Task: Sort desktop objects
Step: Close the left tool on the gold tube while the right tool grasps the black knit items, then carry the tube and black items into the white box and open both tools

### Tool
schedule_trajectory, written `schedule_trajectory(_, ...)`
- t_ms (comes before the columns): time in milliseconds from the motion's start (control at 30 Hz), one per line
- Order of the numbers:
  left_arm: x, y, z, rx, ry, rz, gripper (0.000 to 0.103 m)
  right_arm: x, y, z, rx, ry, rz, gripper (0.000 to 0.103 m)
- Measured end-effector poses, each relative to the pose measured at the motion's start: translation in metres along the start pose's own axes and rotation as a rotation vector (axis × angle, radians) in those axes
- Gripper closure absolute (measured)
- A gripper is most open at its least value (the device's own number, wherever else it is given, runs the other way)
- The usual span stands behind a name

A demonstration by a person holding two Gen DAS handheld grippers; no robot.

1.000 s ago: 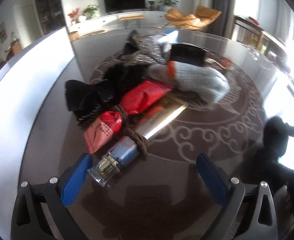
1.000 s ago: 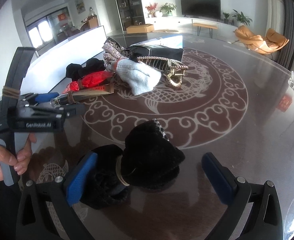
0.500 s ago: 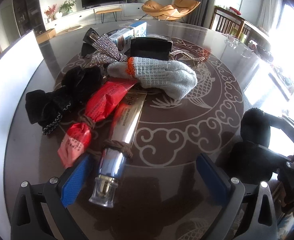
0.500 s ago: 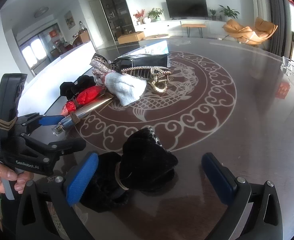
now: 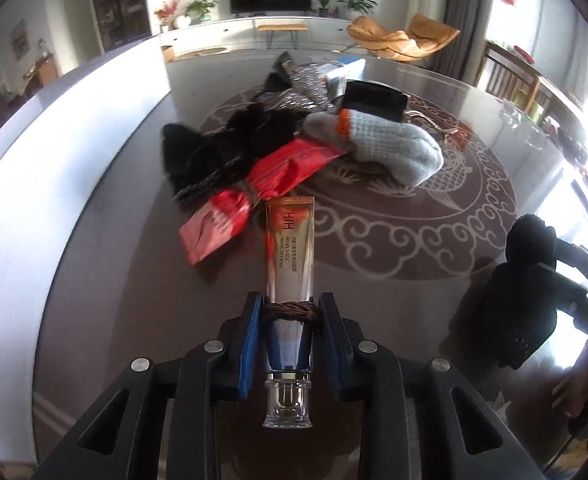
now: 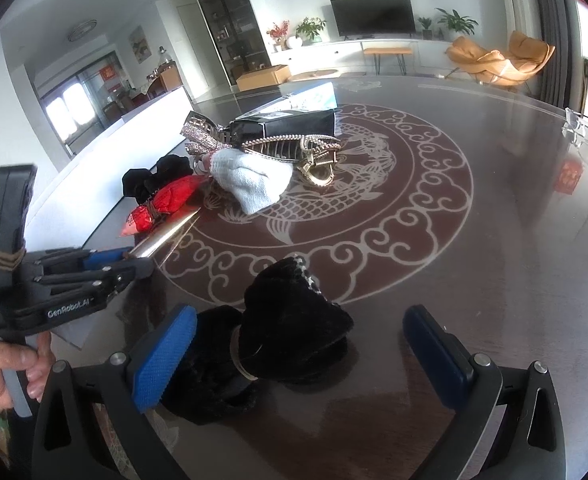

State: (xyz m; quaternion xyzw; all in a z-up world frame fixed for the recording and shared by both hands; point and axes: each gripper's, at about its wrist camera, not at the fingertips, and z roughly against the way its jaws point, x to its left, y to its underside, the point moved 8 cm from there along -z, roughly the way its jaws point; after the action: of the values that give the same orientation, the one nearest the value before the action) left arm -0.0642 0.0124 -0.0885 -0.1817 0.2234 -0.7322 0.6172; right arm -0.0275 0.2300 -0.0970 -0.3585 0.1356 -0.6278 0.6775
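My left gripper (image 5: 289,308) has its jaws closing on a silver cream tube (image 5: 291,248). The blue pads press on a brown hair tie (image 5: 289,313) wound round the tube near its clear cap. The tube points away from me toward a red packet (image 5: 253,192), a grey knit glove (image 5: 394,148) and black furry pieces (image 5: 221,148). My right gripper (image 6: 298,344) stands open low over the table. A black furry hair accessory (image 6: 294,320) lies between its fingers, untouched. In the right wrist view the left gripper (image 6: 121,256) holds the tube (image 6: 165,236) at the left.
A black box (image 6: 285,128), a rhinestone bow (image 6: 203,136) and a gold claw clip (image 6: 318,168) lie at the back of the pile. Glasses (image 6: 586,136) sit at the far right edge. A white partition (image 5: 53,160) borders the glass table (image 6: 494,260) on the left.
My left gripper came over the tube's cap end and its jaws closed from wide open onto the tube, which now points straight away. The right gripper has barely moved.
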Motion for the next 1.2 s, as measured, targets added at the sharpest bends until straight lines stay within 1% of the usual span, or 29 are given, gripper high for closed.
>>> schedule_trajectory(33, 0.007, 0.004, 0.004, 0.005, -0.013, 0.037, 0.074, 0.002, -0.001, 0.004, -0.021, -0.06, -0.013, 0.0)
schedule_trajectory(67, 0.01, 0.006, 0.007, 0.018, -0.01, 0.066, 0.074, 0.003, -0.002, 0.007, -0.037, -0.107, -0.024, 0.0)
schedule_trajectory(100, 0.012, 0.007, 0.009, 0.02, -0.003, 0.09, 0.074, 0.002, -0.003, 0.009, -0.043, -0.127, -0.036, 0.0)
schedule_trajectory(133, 0.014, 0.009, 0.01, 0.019, -0.004, 0.098, 0.073, 0.001, -0.002, 0.009, -0.027, -0.12, -0.039, 0.0)
schedule_trajectory(200, 0.015, 0.015, 0.008, 0.036, -0.013, 0.094, 0.072, 0.001, 0.006, 0.007, 0.044, -0.087, -0.052, 0.0)
schedule_trajectory(233, 0.014, 0.014, 0.008, 0.028, -0.016, 0.083, 0.071, 0.001, 0.011, 0.008, 0.067, -0.078, -0.069, 0.0)
schedule_trajectory(267, 0.011, 0.013, 0.007, 0.032, -0.016, 0.075, 0.063, 0.004, 0.018, 0.01, 0.085, -0.077, -0.083, 0.0)
schedule_trajectory(300, 0.01, 0.012, 0.006, 0.029, -0.015, 0.066, 0.05, 0.007, 0.022, 0.012, 0.09, -0.061, -0.072, 0.0)
schedule_trajectory(333, 0.01, 0.011, 0.004, 0.035, -0.028, 0.058, 0.042, 0.012, 0.026, 0.012, 0.105, -0.044, -0.059, 0.0)
schedule_trajectory(367, 0.01, 0.011, 0.002, 0.044, -0.048, 0.049, 0.03, 0.02, 0.028, 0.011, 0.116, -0.037, -0.044, 0.0)
schedule_trajectory(400, 0.011, 0.011, 0.001, 0.049, -0.061, 0.042, 0.026, 0.026, 0.029, 0.008, 0.121, -0.036, -0.032, 0.0)
schedule_trajectory(433, 0.011, 0.01, 0.001, 0.053, -0.061, 0.045, 0.025, 0.034, 0.03, 0.004, 0.126, -0.035, -0.012, 0.0)
schedule_trajectory(467, 0.012, 0.011, 0.002, 0.057, -0.055, 0.055, 0.02, 0.045, 0.028, -0.003, 0.131, -0.03, 0.016, 0.0)
schedule_trajectory(500, 0.014, 0.012, -0.001, 0.07, -0.06, 0.06, 0.006, 0.051, 0.027, -0.007, 0.133, -0.022, 0.036, 0.0)
schedule_trajectory(533, 0.016, 0.02, -0.005, 0.092, -0.065, 0.069, 0.0, 0.058, 0.024, -0.015, 0.132, -0.009, 0.06, 0.0)
schedule_trajectory(633, 0.02, 0.024, -0.004, 0.103, -0.06, 0.076, 0.0, 0.066, 0.015, -0.032, 0.133, 0.043, 0.132, 0.0)
schedule_trajectory(733, 0.018, 0.024, -0.003, 0.105, -0.062, 0.076, 0.0, 0.066, 0.017, -0.037, 0.165, 0.062, 0.206, 0.0)
schedule_trajectory(800, 0.017, 0.024, -0.004, 0.107, -0.065, 0.077, 0.0, 0.069, 0.023, -0.039, 0.177, 0.088, 0.316, 0.0)
schedule_trajectory(833, 0.016, 0.024, -0.003, 0.106, -0.066, 0.076, 0.0, 0.071, 0.024, -0.038, 0.161, 0.08, 0.349, 0.0)
schedule_trajectory(867, 0.014, 0.022, -0.001, 0.095, -0.062, 0.071, 0.009, 0.069, 0.025, -0.039, 0.171, 0.071, 0.345, 0.0)
schedule_trajectory(900, 0.014, 0.021, 0.003, 0.075, -0.058, 0.064, 0.035, 0.066, 0.026, -0.04, 0.188, 0.077, 0.343, 0.0)
schedule_trajectory(933, 0.014, 0.017, 0.005, 0.061, -0.053, 0.054, 0.048, 0.062, 0.023, -0.038, 0.183, 0.079, 0.316, 0.005)
schedule_trajectory(967, 0.015, 0.02, 0.01, 0.058, -0.043, 0.044, 0.074, 0.055, 0.019, -0.033, 0.139, 0.08, 0.276, 0.035)
schedule_trajectory(1000, 0.014, 0.021, 0.012, 0.06, -0.028, 0.039, 0.075, 0.051, 0.016, -0.029, 0.114, 0.082, 0.258, 0.056)
schedule_trajectory(1033, 0.017, 0.02, 0.014, 0.055, -0.007, 0.048, 0.075, 0.044, 0.015, -0.028, 0.109, 0.096, 0.244, 0.073)
schedule_trajectory(1100, 0.022, 0.018, 0.022, 0.033, 0.04, 0.09, 0.075, 0.036, 0.013, -0.022, 0.107, 0.062, 0.201, 0.073)
schedule_trajectory(1200, 0.026, 0.011, 0.048, -0.056, 0.057, 0.11, 0.075, 0.039, 0.008, -0.004, 0.074, 0.039, 0.226, 0.073)
